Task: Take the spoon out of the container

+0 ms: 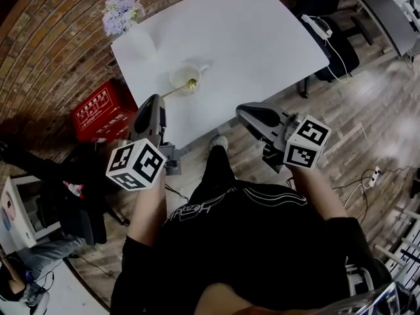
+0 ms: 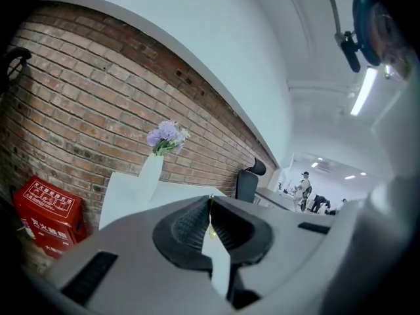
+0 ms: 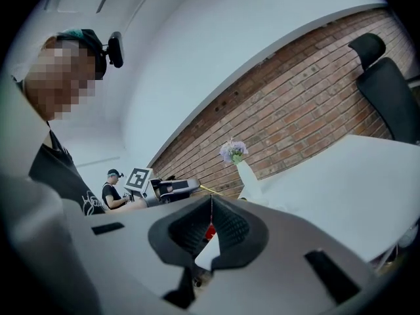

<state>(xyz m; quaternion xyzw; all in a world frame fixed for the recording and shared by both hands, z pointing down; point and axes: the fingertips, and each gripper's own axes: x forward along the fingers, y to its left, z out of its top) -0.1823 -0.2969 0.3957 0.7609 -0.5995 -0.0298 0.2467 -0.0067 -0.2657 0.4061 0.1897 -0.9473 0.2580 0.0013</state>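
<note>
A white container (image 1: 186,77) stands on the white table (image 1: 249,38), near its front edge. A gold spoon (image 1: 177,89) rests in it, with the handle sticking out to the left over the rim. My left gripper (image 1: 156,102) hangs just off the table's front edge, below and left of the container, shut and holding nothing. My right gripper (image 1: 244,113) is to the right at about the same height, also shut and holding nothing. In the gripper views the left gripper (image 2: 210,202) and the right gripper (image 3: 211,205) each show pads meeting along a thin line. Neither view shows the container clearly.
A white vase with purple flowers (image 1: 125,18) stands at the table's far left corner, also seen as the vase (image 2: 152,172) and the vase (image 3: 246,176). A red crate (image 1: 102,113) sits on the floor left of the table. A black office chair (image 1: 341,44) stands at the right, along a brick wall (image 2: 79,110).
</note>
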